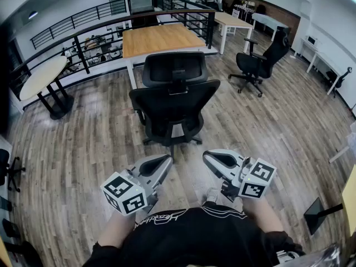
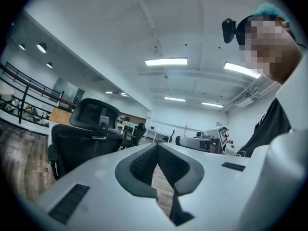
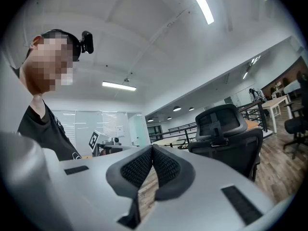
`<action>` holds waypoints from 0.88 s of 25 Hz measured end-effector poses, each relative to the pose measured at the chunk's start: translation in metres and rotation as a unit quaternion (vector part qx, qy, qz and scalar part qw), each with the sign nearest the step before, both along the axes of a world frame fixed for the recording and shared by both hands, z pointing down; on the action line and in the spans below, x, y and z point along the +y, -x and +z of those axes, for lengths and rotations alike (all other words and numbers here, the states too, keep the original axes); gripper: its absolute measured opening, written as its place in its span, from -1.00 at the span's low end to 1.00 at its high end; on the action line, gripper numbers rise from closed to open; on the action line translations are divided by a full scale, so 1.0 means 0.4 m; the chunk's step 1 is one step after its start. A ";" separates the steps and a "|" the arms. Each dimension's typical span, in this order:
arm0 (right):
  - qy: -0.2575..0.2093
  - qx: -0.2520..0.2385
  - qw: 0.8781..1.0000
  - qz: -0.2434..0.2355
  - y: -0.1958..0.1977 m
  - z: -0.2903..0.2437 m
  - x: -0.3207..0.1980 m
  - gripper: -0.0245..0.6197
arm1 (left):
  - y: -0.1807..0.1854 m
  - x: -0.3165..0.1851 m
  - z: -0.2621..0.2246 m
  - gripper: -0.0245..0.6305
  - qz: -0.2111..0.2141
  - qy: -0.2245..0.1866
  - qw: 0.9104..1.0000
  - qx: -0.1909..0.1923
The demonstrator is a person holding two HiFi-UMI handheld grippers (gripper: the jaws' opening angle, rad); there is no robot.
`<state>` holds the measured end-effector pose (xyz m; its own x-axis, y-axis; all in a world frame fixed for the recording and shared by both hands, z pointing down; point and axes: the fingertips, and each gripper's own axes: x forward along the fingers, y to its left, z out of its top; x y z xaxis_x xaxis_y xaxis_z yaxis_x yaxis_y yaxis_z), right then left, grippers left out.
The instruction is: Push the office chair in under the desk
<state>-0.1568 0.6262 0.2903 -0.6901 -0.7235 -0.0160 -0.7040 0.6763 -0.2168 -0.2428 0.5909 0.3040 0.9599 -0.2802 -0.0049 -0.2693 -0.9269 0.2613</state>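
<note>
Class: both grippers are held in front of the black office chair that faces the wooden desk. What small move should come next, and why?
Probably bring both grippers forward to the backrest of the office chair. The left gripper and right gripper are shut, empty and level, and neither touches the chair. The chair stands out from the desk, its back toward the person, so contact likely has to come before any push.

Wood-plank floor (image 1: 83, 149); black railing (image 1: 83, 35) far ahead of the fingers (image 1: 157, 168), spare black chair (image 1: 258, 63) ahead-right, round table (image 1: 39, 77) far left, ceiling strip lights (image 2: 166, 61).
</note>
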 end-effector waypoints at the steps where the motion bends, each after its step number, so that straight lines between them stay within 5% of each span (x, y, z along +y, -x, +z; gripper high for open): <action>1: -0.001 0.000 1.000 0.000 0.003 -0.001 -0.001 -0.80 | 0.003 -0.001 -0.001 -0.90 0.001 -0.002 1.000 0.000; 14: -0.020 0.023 0.999 0.029 -0.027 -0.032 -0.051 -0.79 | 0.016 -0.040 -0.023 -0.90 -0.013 -0.046 0.999 -0.014; 19: -0.033 0.108 0.990 0.081 -0.121 -0.001 -0.141 -0.78 | 0.027 -0.157 0.004 -0.85 -0.069 -0.055 0.996 -0.031; 22: -0.031 0.140 0.984 0.104 -0.192 0.024 -0.213 -0.70 | 0.025 -0.249 0.034 -0.62 -0.101 -0.053 0.992 -0.048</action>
